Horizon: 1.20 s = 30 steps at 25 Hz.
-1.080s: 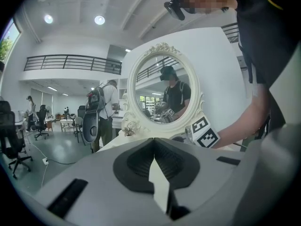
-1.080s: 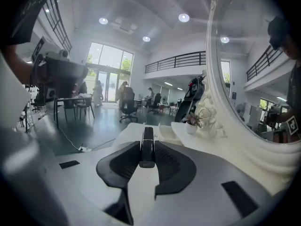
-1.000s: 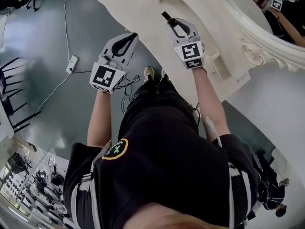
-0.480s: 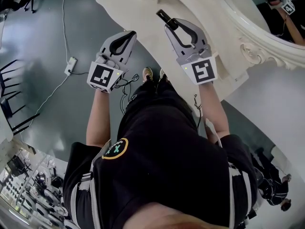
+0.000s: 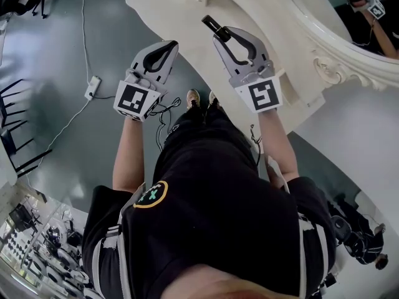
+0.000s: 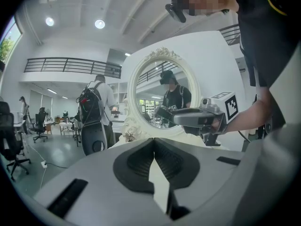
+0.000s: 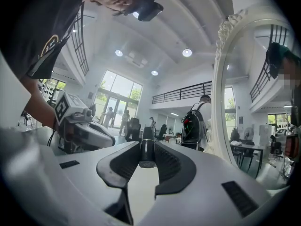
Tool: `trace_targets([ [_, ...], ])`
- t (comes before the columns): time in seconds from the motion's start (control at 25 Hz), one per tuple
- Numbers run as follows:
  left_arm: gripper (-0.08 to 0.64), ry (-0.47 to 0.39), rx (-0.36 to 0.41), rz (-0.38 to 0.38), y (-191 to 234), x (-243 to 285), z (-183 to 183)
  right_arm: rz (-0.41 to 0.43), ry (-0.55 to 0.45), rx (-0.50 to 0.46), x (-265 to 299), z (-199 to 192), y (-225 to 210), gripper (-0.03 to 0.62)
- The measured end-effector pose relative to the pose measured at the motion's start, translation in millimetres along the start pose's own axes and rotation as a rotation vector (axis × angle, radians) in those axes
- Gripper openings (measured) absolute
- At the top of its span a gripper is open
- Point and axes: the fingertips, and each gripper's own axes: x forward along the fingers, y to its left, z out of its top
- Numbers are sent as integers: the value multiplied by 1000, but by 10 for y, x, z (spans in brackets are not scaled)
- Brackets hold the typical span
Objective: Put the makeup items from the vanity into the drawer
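In the head view my right gripper [image 5: 216, 35] hovers over the cream vanity top [image 5: 181, 17], shut on a slim black makeup tube [image 5: 209, 25] that sticks out past its tips. The right gripper view shows the same tube [image 7: 147, 150] pinched upright between the ribbed pads [image 7: 164, 161]. My left gripper [image 5: 167, 45] hangs at the vanity's front edge, over the floor, shut with nothing in it; its pads [image 6: 141, 161] meet along a thin seam. No drawer shows plainly.
An oval mirror in a carved white frame [image 5: 340, 55] stands on the vanity at the right. On the grey floor lie a power strip [image 5: 95, 83] and its cable; a black chair [image 5: 19, 142] stands at the left. A person with a backpack [image 6: 94, 117] stands beyond.
My right gripper has lifted and tilted over the vanity with the black tube still in it. The left gripper has hardly moved.
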Motion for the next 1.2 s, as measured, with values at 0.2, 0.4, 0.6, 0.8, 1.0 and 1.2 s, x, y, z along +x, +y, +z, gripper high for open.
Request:
trace_targets([
  [0.2,21,10,8,2,9,-15,9,-1,0,7,1,-12,5,117],
  [0.4,21,26,22,7,19,38,44,1,5,11,-17,-109,-50,117],
  [0.6,21,28,44,20,33,137,96,5,-13,16,-47,-98,-122,117],
  [0.8,21,40,69,21,54,95,144,8,-16,31,-42,-50,-47,117],
  [1.0,21,44,61,3,43,449,66,8,9,7,-65,-266,-347,117],
  [1.2,21,39,48,-32,325,689,-101,-28,30,23,182,-466,-539,117],
])
